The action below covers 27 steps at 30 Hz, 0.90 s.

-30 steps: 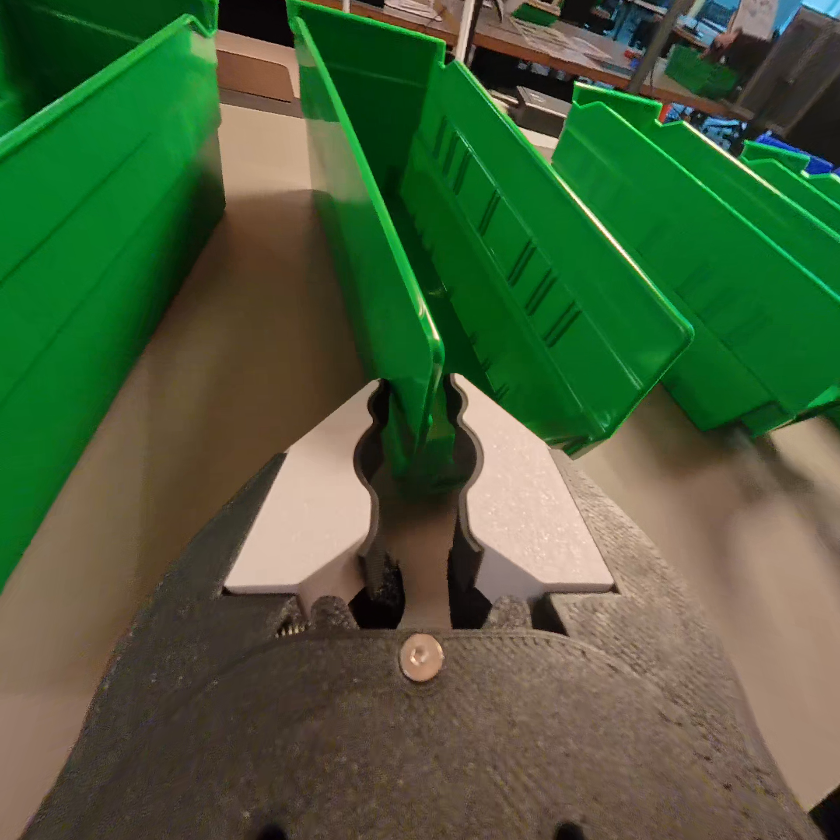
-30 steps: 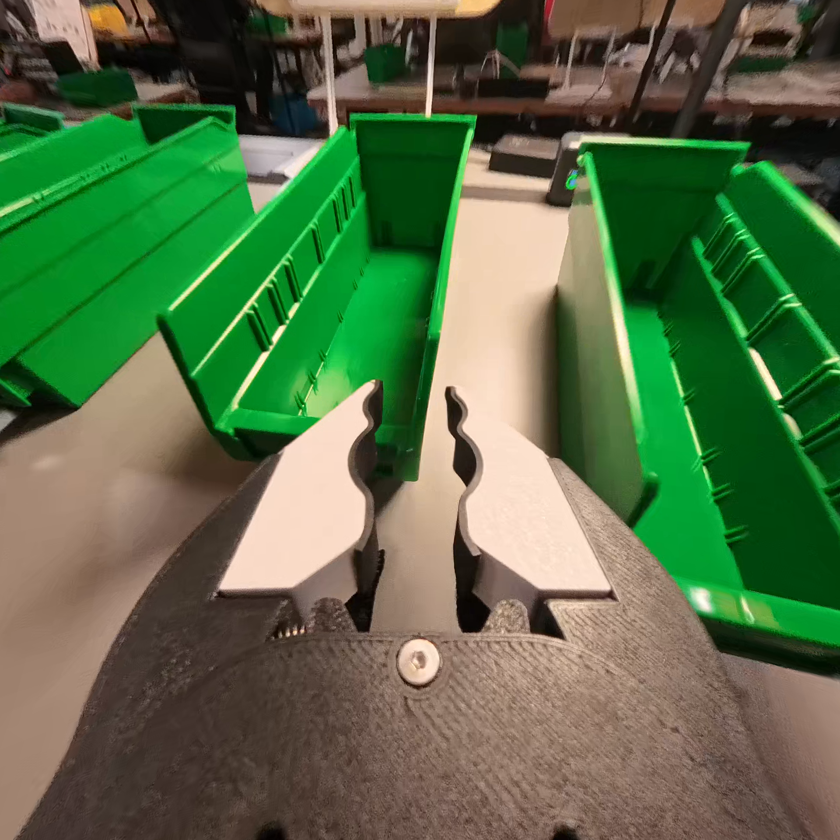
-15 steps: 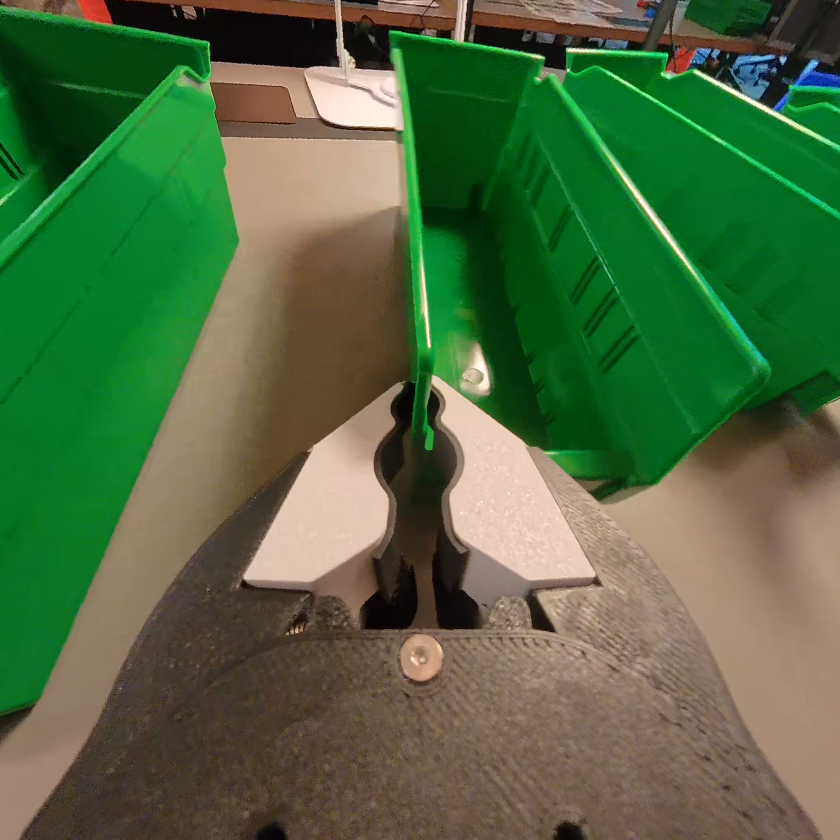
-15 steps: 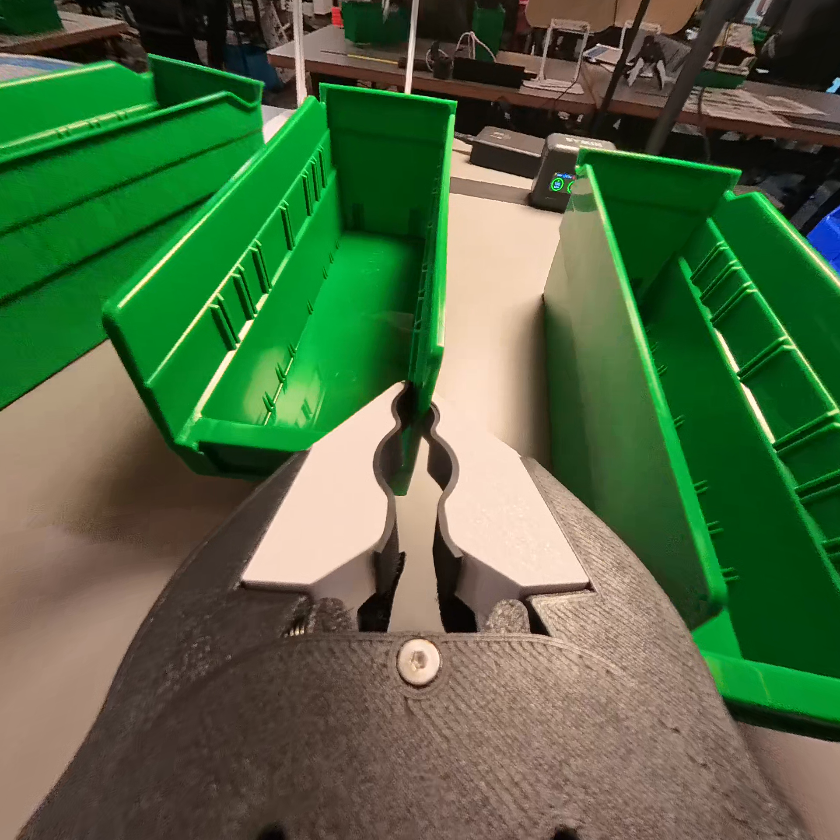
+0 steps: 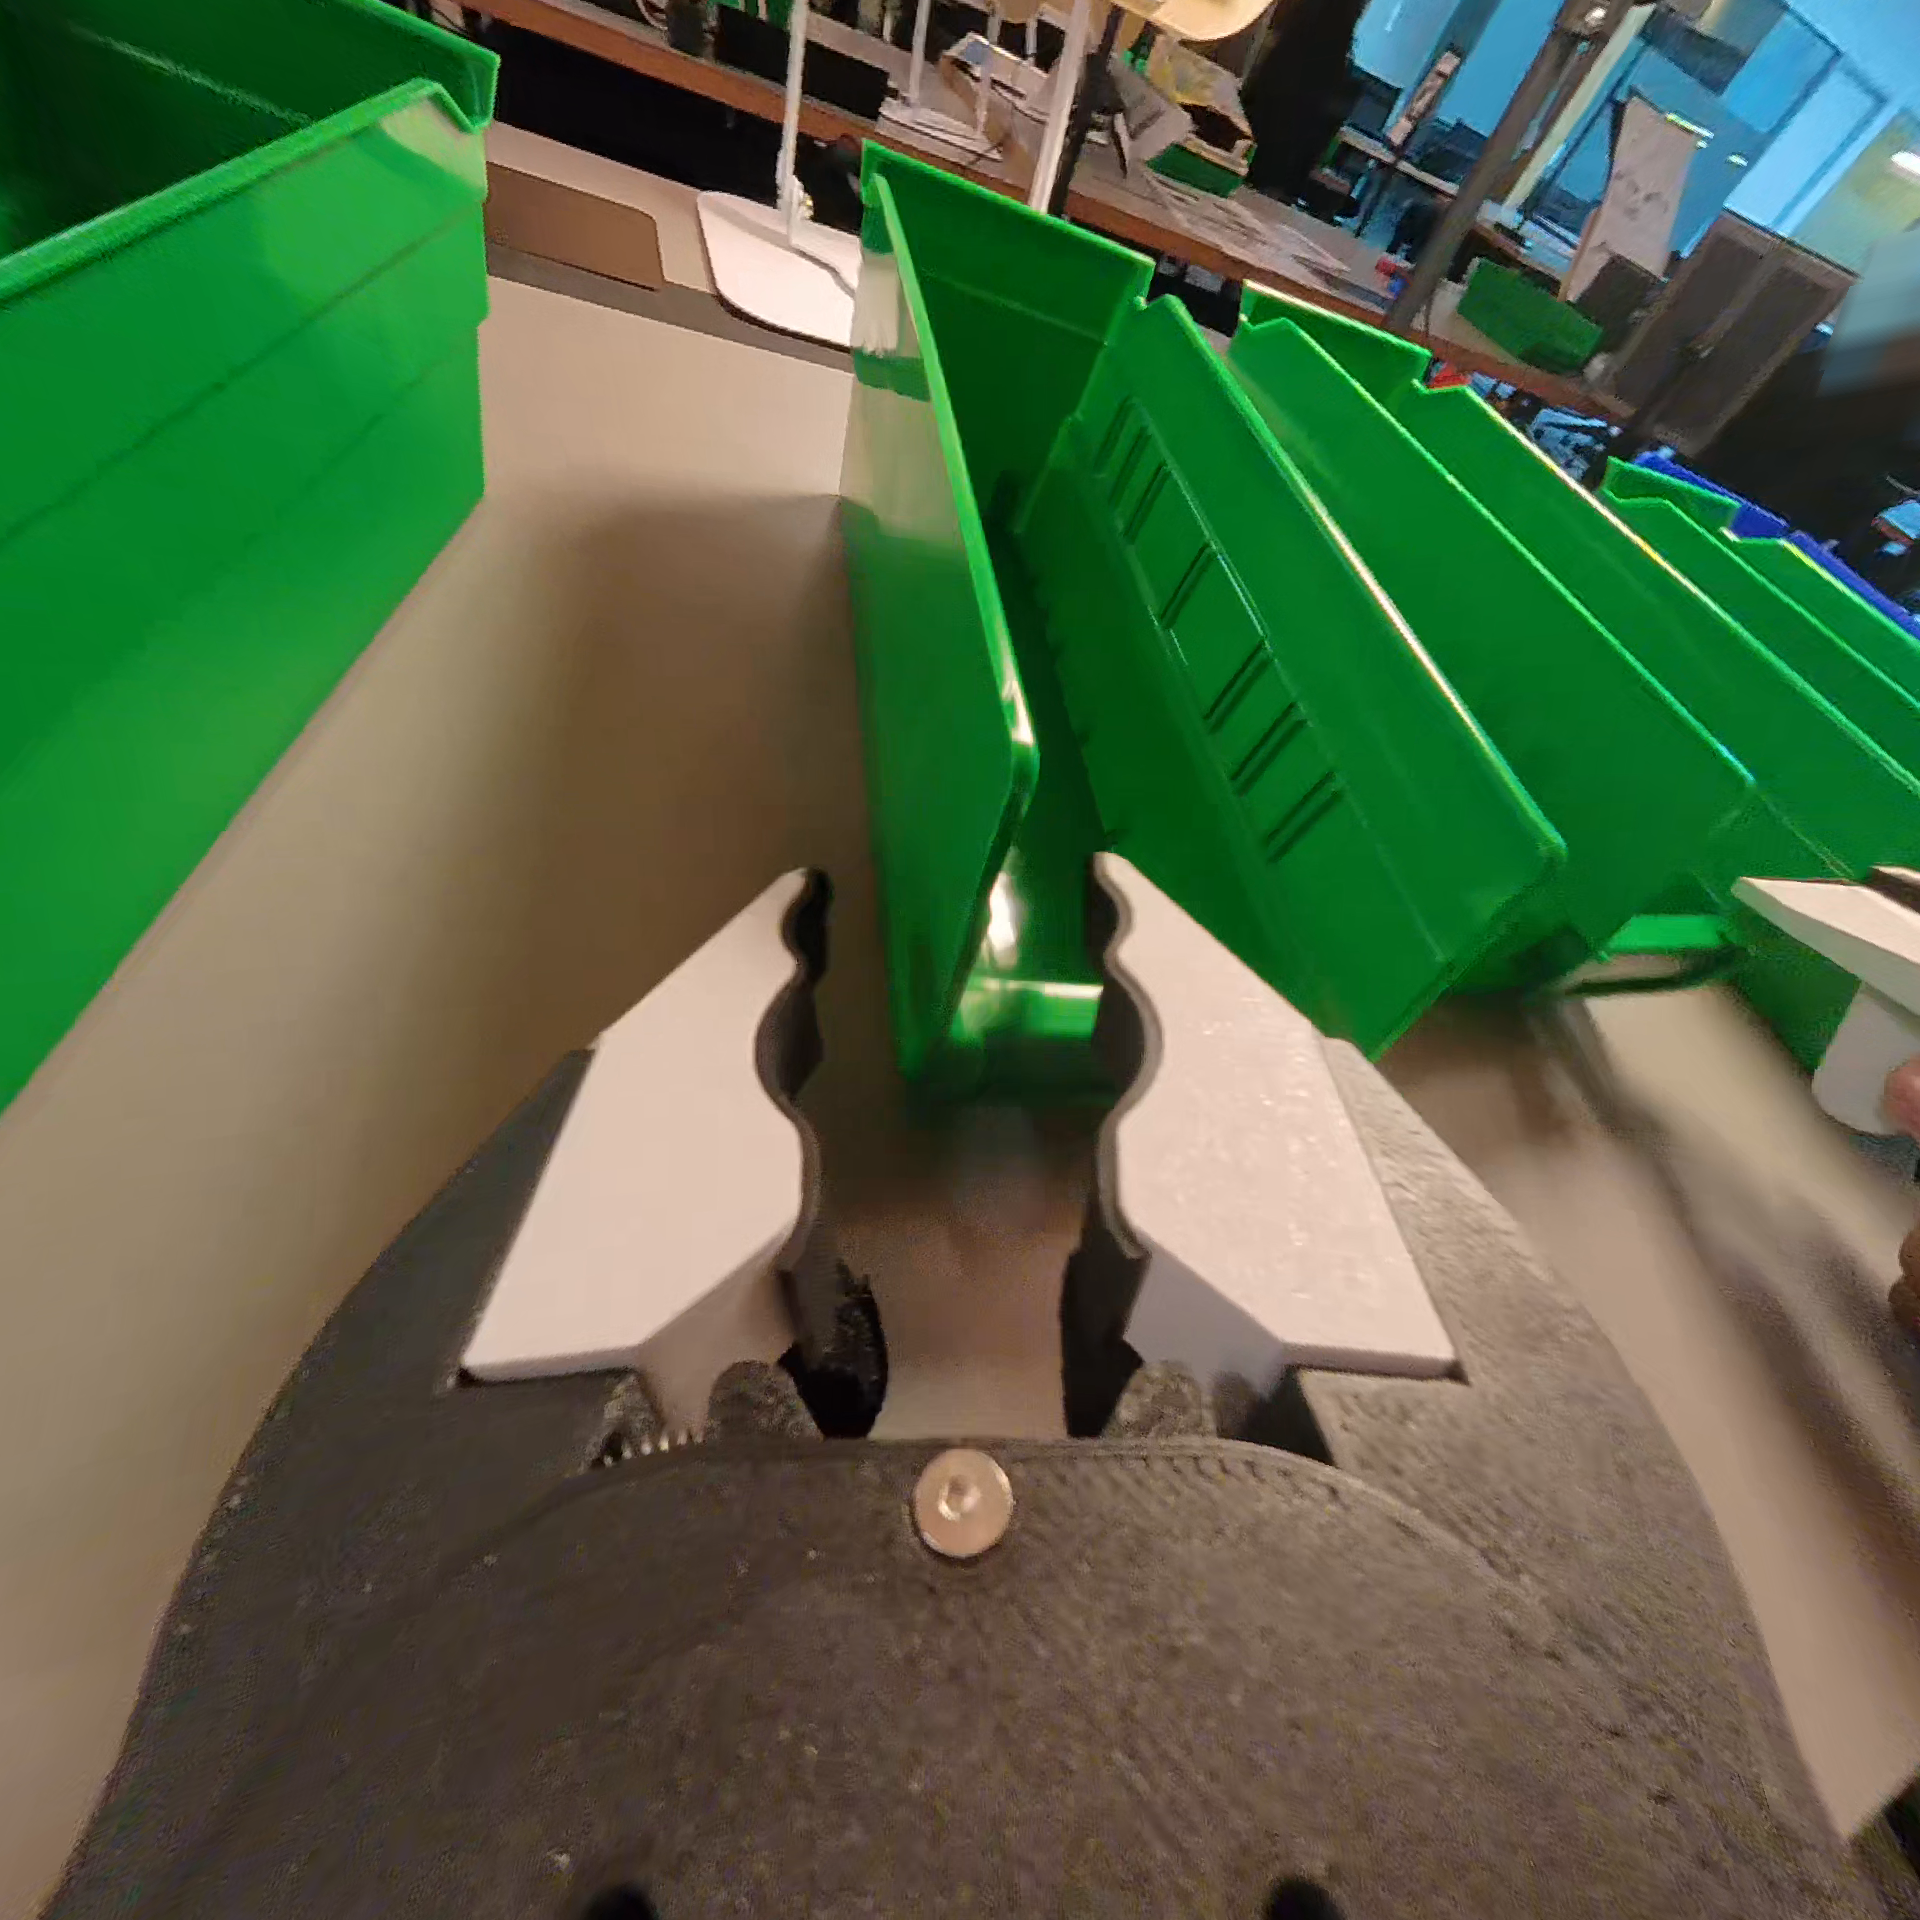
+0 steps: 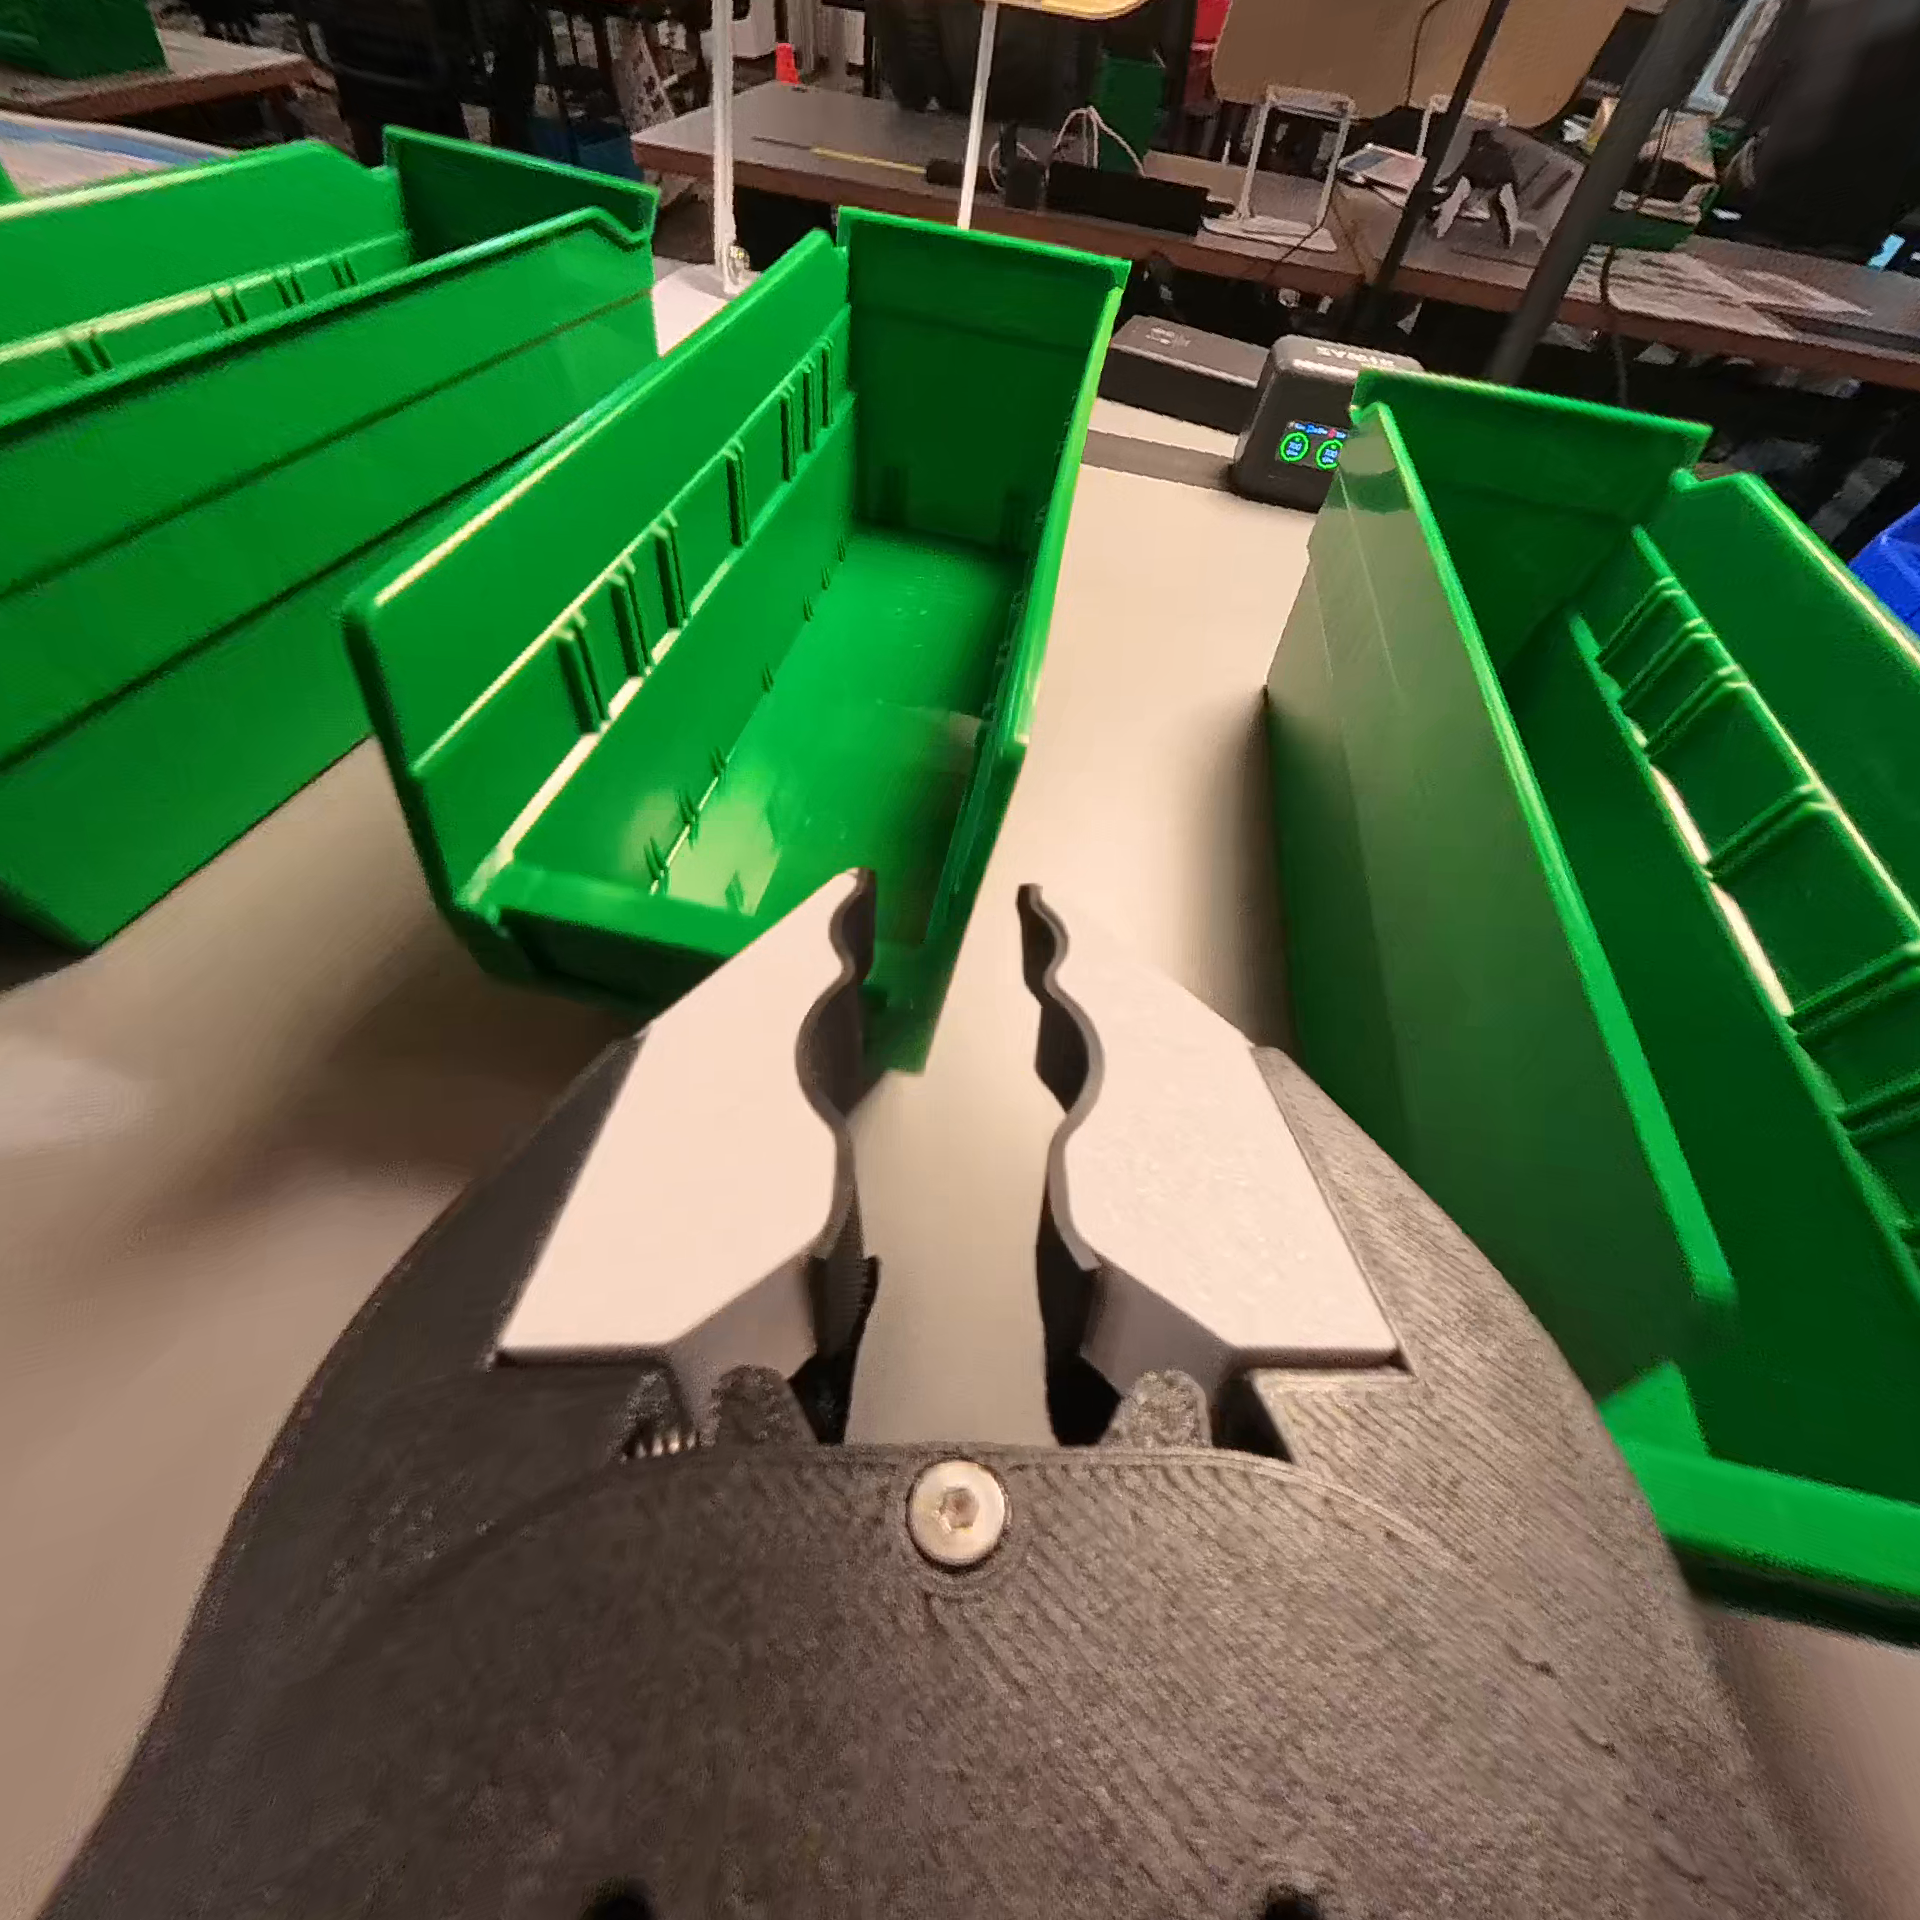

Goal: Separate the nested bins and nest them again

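Observation:
A long green bin (image 5: 1299, 675) rests on the beige table (image 5: 571, 727) straight ahead of both grippers. My left gripper (image 5: 954, 873) is open. The bin's left wall (image 5: 925, 675) stands between its fingers, with a gap on each side. My right gripper (image 6: 945, 883) is open too. The right wall (image 6: 977, 831) of the same bin (image 6: 831, 675) stands between its fingers, close to the left pad and clear of the right one. A finger of the right gripper (image 5: 1839, 935) shows at the right edge of the left wrist view.
More green bins lie on both sides: a large one at the left (image 5: 208, 468), a row at the right (image 5: 1662, 623), stacked ones at the left (image 6: 208, 468) and one at the right (image 6: 1558, 831). A dark device with a lit screen (image 6: 1309, 436) and a white lamp base (image 5: 779, 270) sit behind.
Half a second ago both grippers were shut on the bin's side walls. Both have now opened and let the walls go. A second ago both were open around the walls.

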### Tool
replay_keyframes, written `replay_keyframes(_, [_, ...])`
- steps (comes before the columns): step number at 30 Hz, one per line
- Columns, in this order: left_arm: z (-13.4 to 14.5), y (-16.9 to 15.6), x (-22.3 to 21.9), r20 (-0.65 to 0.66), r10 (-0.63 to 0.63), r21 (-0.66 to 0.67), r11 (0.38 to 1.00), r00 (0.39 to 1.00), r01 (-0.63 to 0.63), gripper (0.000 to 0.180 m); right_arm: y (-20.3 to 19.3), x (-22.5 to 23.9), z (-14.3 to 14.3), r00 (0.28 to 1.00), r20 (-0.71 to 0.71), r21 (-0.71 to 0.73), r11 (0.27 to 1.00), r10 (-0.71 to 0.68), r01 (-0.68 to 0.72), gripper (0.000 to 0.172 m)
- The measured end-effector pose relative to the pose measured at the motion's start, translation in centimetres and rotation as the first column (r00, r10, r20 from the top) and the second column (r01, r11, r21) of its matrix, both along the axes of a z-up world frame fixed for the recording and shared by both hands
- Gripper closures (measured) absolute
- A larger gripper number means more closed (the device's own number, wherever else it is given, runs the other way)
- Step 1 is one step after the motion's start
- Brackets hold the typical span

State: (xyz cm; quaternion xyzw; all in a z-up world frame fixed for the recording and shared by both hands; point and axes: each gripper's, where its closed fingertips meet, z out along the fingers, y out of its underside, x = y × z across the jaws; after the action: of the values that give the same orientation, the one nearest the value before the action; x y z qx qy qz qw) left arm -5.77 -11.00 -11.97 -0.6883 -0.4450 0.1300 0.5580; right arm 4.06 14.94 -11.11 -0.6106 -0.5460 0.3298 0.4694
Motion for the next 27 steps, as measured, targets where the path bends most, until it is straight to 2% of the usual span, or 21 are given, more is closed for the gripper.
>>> replay_keyframes(1, [0.0, -0.5, 0.5, -0.004, -0.013, -0.011, 1.0, 1.0, 0.013, 0.121, -0.1, 0.7, 0.0, 1.0, 0.009, 0.02, 1.0, 0.007, -0.007, 0.139])
replay_keyframes(4, [0.6, -2.4, 2.6, -0.059, -0.079, -0.068, 0.995, 0.995, 0.075, 0.114, -0.4, 3.4, 0.4, 0.999, 0.008, 0.073, 0.996, 0.041, -0.042, 0.129])
replay_keyframes(7, [2.8, -4.5, 4.4, -0.184, -0.136, -0.112, 0.987, 0.974, 0.117, 0.104, 0.0, 6.3, 2.2, 0.998, -0.041, 0.065, 0.996, 0.055, -0.053, 0.123])
replay_keyframes(11, [6.0, -9.1, 3.9, -0.332, -0.052, -0.184, 0.983, 0.942, -0.01, 0.095, 2.7, 9.0, 5.2, 0.993, -0.118, 0.057, 0.998, 0.016, -0.009, 0.115])
replay_keyframes(15, [8.0, -14.5, 0.7, -0.423, 0.104, -0.222, 0.951, 0.9, -0.214, 0.089, 5.5, 9.2, 5.1, 0.994, -0.11, 0.017, 1.0, -0.022, 0.024, 0.106])
replay_keyframes(17, [7.0, -15.7, -1.1, -0.401, 0.118, -0.263, 0.935, 0.908, -0.237, 0.088, 6.3, 8.7, 4.3, 0.995, -0.092, 0.007, 1.0, -0.025, 0.026, 0.106])
replay_keyframes(20, [3.7, -15.6, -3.3, -0.308, 0.094, -0.32, 0.927, 0.947, -0.196, 0.089, 6.9, 7.7, 3.1, 0.998, -0.065, -0.014, 1.0, -0.022, 0.021, 0.113])
replay_keyframes(23, [1.4, -15.2, -4.7, -0.265, 0.085, -0.381, 0.906, 0.96, -0.185, 0.096, 7.1, 6.9, 2.6, 0.998, -0.058, -0.018, 1.0, -0.017, 0.016, 0.129])
replay_keyframes(27, [0.3, -14.3, -5.4, -0.276, 0.084, -0.437, 0.877, 0.958, -0.202, 0.117, 6.8, 6.1, 2.1, 0.999, -0.054, -0.021, 1.0, -0.001, 0.0, 0.157])
